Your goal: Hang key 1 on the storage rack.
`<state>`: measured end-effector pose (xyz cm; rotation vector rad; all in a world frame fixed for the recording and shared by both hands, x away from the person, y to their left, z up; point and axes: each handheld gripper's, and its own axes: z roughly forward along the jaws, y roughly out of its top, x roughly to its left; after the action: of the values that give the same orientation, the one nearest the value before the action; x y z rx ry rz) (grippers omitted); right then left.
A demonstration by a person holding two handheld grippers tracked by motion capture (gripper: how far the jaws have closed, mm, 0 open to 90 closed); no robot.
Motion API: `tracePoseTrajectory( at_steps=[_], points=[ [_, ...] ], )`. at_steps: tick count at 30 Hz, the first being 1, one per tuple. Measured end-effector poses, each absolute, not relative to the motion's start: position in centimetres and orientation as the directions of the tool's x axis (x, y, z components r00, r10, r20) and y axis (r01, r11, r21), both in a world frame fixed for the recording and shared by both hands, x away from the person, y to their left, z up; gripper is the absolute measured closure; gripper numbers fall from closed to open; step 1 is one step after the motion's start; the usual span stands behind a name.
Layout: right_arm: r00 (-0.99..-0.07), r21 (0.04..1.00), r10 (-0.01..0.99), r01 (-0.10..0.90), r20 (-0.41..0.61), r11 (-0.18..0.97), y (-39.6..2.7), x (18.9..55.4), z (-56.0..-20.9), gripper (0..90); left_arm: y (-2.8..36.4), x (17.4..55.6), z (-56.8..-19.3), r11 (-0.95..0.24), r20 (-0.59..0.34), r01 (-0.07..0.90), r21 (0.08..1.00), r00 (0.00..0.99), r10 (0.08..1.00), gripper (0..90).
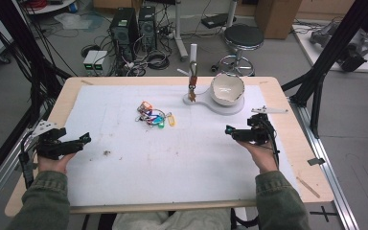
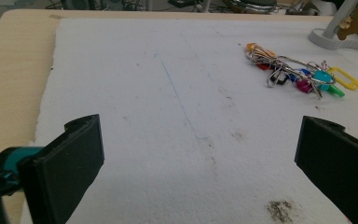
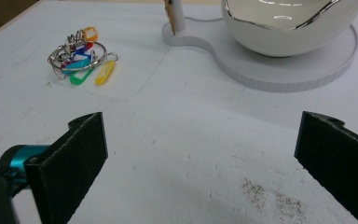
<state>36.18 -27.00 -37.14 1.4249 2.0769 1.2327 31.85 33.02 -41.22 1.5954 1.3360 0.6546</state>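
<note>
Both tongs stand wide open and hold nothing. I hold my left tongs [image 1: 85,139] low over the near left part of the desk [image 1: 287,110], jaws pointing inward; my right tongs [image 1: 230,130] sit over the near right part, jaws pointing toward the left ones. They are well apart from each other.

Items follow, largest first.

White foam sheet [image 1: 172,158]: covers most of the desk and lies under both tongs. In the left gripper view a small dark smudge [image 2: 279,210] sits on it just ahead of the right-hand jaw; in the right gripper view a similar speckled mark [image 3: 272,198] lies between the jaws, toward the right one.

White stand base [image 1: 220,105]: flat, on the sheet, ahead of my right tongs and slightly to their left in the high view. A white post [image 1: 193,55] rises upright from its narrower end, with a small brown tag [image 1: 191,88] hanging against it.

White bowl [image 1: 227,88]: rests on the wide end of that base, near the far edge of the desk. Its rim is uneven.

Bunch of key tags [image 1: 152,115]: coloured plastic tags on metal rings, lying flat on the sheet between the two tongs and farther out than both, touched by neither. It appears up and right of the jaws in the left gripper view [image 2: 298,74], up and left in the right gripper view [image 3: 79,60].
</note>
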Motion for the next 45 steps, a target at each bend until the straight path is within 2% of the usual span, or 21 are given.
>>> tracePoseTrajectory(
  at_steps=[14,45],
  points=[
    [-0.443,0.801,0.877,0.585,0.184,0.128,-27.4,34.9,-39.1,1.6,33.0,31.8,-41.2,0.013,-0.155,0.461,0.888,0.272,0.950,1.7],
    [-0.435,0.838,0.890,0.529,0.137,0.130,-28.1,33.0,-41.0,1.5,32.6,31.9,-41.2,0.009,-0.159,0.471,0.882,0.280,0.947,1.7]
  ],
)
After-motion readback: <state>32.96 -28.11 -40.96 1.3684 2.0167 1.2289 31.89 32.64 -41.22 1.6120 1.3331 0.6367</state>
